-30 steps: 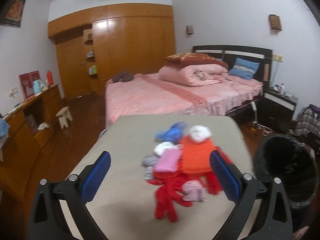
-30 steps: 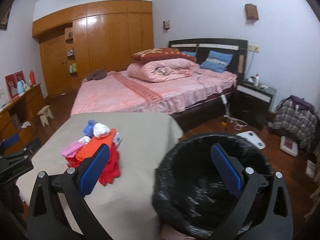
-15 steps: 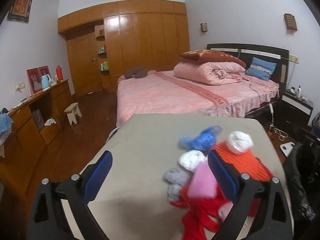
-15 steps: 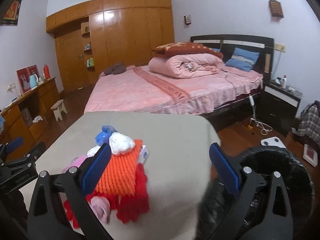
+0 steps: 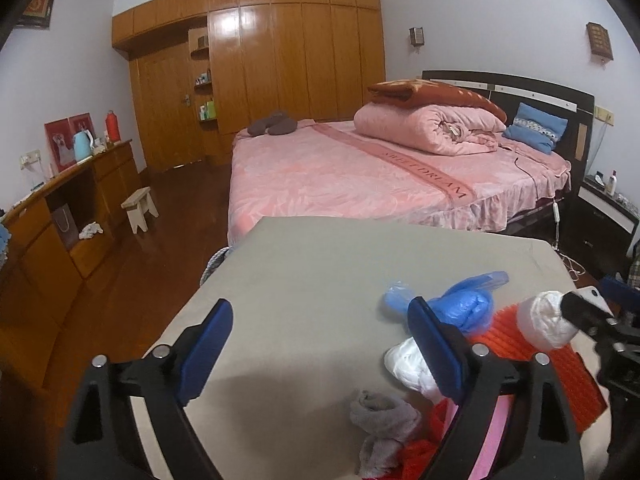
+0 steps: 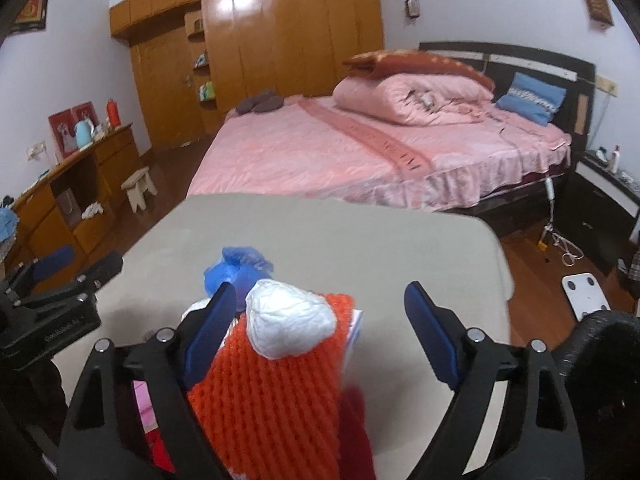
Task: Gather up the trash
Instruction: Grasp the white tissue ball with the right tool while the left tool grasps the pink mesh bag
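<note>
A pile of trash lies on the beige table [image 5: 320,264]: a crumpled blue plastic bag [image 5: 468,304], a white paper wad [image 6: 288,320] on an orange foam net [image 6: 272,392], another white wad [image 5: 408,364], a grey rag [image 5: 384,420], and red and pink pieces. My left gripper [image 5: 320,344] is open and empty, left of the pile. My right gripper [image 6: 320,328] is open and empty, right over the orange net and white wad. It also shows at the right edge of the left wrist view [image 5: 600,320].
A black trash bin [image 6: 604,384] stands right of the table. A pink bed [image 5: 360,176] is beyond the table. A wooden dresser [image 5: 68,216] and small stool [image 5: 140,208] are at the left. A black nightstand [image 5: 604,208] is at the right.
My right gripper has swung left from over the black bin to over the trash pile. My left gripper has shifted left, so the pile now sits at its right finger.
</note>
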`<control>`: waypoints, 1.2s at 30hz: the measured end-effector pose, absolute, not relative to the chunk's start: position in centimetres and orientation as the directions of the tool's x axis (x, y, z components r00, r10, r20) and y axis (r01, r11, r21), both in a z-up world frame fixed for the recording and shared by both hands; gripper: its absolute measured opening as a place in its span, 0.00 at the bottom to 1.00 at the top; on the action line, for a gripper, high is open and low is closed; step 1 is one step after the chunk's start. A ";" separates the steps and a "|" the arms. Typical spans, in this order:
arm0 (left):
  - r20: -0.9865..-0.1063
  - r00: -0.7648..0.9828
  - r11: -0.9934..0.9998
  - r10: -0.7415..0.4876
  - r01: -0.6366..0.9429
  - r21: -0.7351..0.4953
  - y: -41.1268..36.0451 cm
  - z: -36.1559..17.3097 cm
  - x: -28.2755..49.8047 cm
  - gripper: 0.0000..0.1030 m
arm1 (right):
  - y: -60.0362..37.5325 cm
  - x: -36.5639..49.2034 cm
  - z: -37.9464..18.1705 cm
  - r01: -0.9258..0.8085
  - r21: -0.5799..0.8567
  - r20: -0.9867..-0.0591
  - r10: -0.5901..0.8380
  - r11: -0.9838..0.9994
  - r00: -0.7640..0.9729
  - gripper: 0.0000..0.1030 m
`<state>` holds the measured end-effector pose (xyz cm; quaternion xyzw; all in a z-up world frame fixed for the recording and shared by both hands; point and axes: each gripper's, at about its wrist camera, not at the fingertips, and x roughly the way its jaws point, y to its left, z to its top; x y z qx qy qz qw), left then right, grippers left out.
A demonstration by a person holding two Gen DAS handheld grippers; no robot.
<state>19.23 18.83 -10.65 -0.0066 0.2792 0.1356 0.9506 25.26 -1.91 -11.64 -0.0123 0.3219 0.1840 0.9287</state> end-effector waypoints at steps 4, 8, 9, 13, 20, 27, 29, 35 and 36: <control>-0.544 0.798 0.961 0.260 -0.270 0.064 19.5 -11.2 19.4 0.85 | -1.0 25.9 -12.9 -0.388 0.114 -0.639 0.367 0.914 0.676 0.63; -0.547 0.797 0.961 0.256 -0.272 0.054 19.8 -11.4 19.5 0.85 | -0.5 25.7 -13.6 -0.435 0.152 -0.659 0.419 0.888 0.625 0.42; -0.550 0.796 0.961 0.254 -0.270 0.053 19.7 -11.4 19.5 0.85 | -0.5 25.5 -13.5 -0.444 0.153 -0.658 0.426 0.883 0.620 0.38; -0.555 0.796 0.965 0.243 -0.255 0.057 19.1 -11.6 19.2 0.85 | -1.3 25.0 -12.8 -0.449 0.163 -0.640 0.440 0.879 0.630 0.35; -0.557 0.808 0.978 0.191 -0.203 0.042 17.0 -11.2 17.1 0.85 | -4.1 22.9 -10.4 -0.421 0.189 -0.586 0.446 0.887 0.676 0.35; -0.614 0.782 0.992 0.103 -0.125 0.007 14.0 -12.9 15.8 0.75 | -5.4 20.6 -10.8 -0.407 0.143 -0.593 0.408 0.902 0.694 0.35; -0.627 0.775 0.994 0.081 -0.109 -0.006 13.4 -13.6 15.7 0.73 | -5.6 20.2 -11.0 -0.408 0.140 -0.600 0.405 0.902 0.690 0.35; -0.665 0.746 0.997 0.029 -0.068 -0.034 12.5 -15.6 16.0 0.40 | -6.0 19.4 -11.4 -0.406 0.140 -0.612 0.402 0.903 0.681 0.35; -0.669 0.744 0.997 0.013 -0.061 -0.048 12.5 -15.8 16.0 0.33 | -6.1 19.3 -11.4 -0.404 0.143 -0.614 0.401 0.903 0.680 0.35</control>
